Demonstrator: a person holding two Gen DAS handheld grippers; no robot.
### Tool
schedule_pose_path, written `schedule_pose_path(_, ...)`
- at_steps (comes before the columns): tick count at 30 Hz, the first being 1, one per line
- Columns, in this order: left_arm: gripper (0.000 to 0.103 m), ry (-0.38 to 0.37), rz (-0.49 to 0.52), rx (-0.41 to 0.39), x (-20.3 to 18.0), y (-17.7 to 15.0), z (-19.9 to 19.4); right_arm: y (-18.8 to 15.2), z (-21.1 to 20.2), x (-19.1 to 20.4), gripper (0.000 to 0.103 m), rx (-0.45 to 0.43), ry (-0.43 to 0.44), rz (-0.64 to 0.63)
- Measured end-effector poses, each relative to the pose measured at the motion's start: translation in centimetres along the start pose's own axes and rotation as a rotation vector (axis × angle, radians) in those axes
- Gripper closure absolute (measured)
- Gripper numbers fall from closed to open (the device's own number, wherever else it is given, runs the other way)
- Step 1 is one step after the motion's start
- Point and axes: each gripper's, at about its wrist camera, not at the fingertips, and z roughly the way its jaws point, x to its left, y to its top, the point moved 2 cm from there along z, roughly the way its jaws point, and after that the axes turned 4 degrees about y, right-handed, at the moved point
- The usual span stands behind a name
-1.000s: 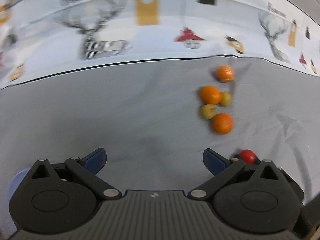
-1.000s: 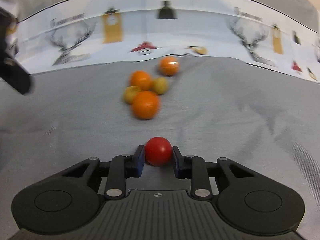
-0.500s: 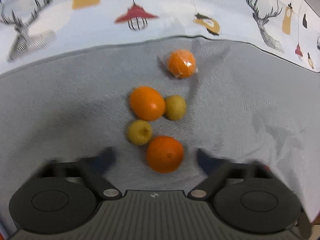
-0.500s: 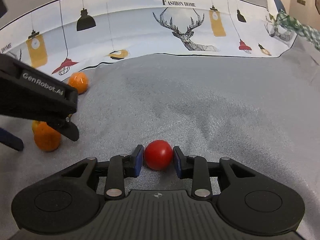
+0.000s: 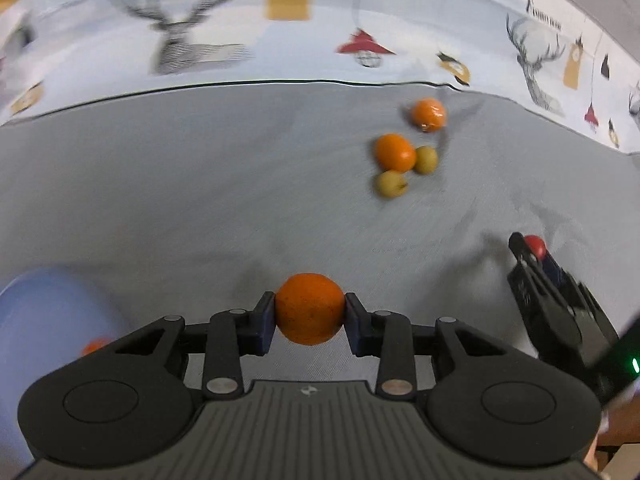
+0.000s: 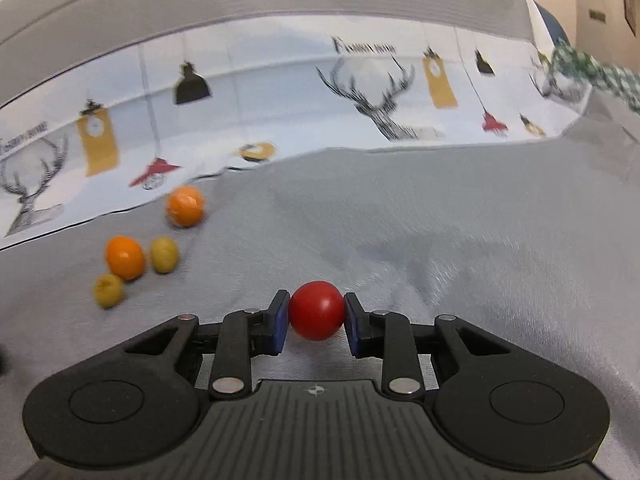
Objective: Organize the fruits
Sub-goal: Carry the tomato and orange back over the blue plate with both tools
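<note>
An orange [image 5: 310,308] sits between the blue pads of my left gripper [image 5: 310,314]. Its jaws are closing and the pads press on the fruit's sides, above the grey cloth. My right gripper [image 6: 316,314] is shut on a small red fruit [image 6: 316,309]. The left wrist view shows that gripper [image 5: 530,250] at the right edge. On the cloth lie a plain orange [image 5: 394,152], a wrapped orange [image 5: 429,114] and two yellow-green fruits [image 5: 426,159] [image 5: 391,184]. The right wrist view has this cluster [image 6: 125,257] at its left.
A pale blue bowl [image 5: 44,308] stands at the lower left of the left wrist view, with something orange [image 5: 94,346] at its rim. A white cloth printed with deer and lamps [image 5: 200,40] rises behind the grey cloth [image 5: 200,200]. A green checked fabric [image 6: 592,68] lies far right.
My left gripper closed on the nearest orange and carried it left, away from the cluster. The right gripper, still holding the red fruit, swung so the cluster now lies at its left.
</note>
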Motion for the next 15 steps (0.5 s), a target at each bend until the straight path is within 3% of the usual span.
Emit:
schedule_pose_path(5, 0.064, 0.033, -0.031, -0.019, 5.1, -4.1, -6.0, 1.2, -5.4, 2.3, 0.073, -0.029, 0.030, -0.049)
schedule_pose_path(10, 0.064, 0.029, -0.077, -0.034, 9.6, -8.2, -11.0, 2.0, -14.5, 5.9, 0.073, -0.049, 0.209, -0.080)
schedule_pose_path(15, 0.064, 0.065, -0.102, -0.086, 13.4, -13.2, -15.5, 0.4, -21.7, 10.5, 0.073, 0.063, 0.435, -0.045)
